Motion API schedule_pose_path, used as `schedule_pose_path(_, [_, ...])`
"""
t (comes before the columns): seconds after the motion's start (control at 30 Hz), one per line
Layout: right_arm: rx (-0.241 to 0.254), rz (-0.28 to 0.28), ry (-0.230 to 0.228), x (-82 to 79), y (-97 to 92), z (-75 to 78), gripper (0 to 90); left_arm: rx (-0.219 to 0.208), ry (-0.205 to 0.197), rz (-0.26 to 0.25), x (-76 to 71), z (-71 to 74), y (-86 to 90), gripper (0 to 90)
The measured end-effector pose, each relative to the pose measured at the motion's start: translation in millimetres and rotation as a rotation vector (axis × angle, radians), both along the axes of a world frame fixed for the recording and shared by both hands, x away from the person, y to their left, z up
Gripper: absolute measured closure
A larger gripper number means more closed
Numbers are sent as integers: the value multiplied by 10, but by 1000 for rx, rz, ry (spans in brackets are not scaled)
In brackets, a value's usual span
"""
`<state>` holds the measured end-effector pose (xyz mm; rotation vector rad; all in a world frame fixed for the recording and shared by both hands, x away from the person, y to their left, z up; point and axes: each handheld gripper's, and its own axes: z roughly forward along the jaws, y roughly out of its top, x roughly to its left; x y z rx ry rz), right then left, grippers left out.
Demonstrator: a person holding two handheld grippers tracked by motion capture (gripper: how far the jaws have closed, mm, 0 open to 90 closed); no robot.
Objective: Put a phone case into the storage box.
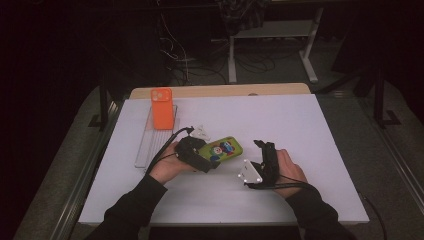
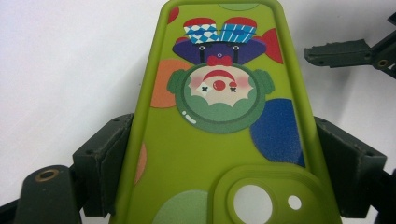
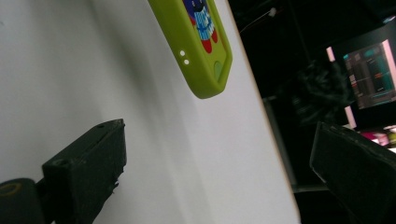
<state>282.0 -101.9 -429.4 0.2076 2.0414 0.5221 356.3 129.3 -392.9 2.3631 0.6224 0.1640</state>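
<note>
Left gripper (image 1: 206, 159) fingers clamped green clown phone case (image 1: 222, 149) mid-desk | right gripper (image 1: 262, 151) fingers wide, empty | orange case (image 1: 161, 108) racked; green one left.

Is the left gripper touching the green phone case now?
Touching. In the left gripper view, the left gripper has both black jaws pressed against the two long edges of the green phone case, with no gap on either side.

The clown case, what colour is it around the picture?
Lime green, with coloured blobs around the clown. The case shows best in the left gripper view.
</note>
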Motion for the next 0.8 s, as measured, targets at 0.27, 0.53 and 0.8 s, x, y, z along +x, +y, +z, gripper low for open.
schedule_pose_path(0.27, [-127, 29, -109, -10, 24, -81, 28, -15, 3, 5, -7, -4, -8, 151])
schedule_pose_path(0.53, [-202, 60, -204, -57, 95, -77, 118, -33, 8, 0, -23, 3, -20, 152])
schedule_pose_path(0.8, [-230, 85, -221, -97, 171, -79, 262, -33, 4, -17, -42, 2, -48, 152])
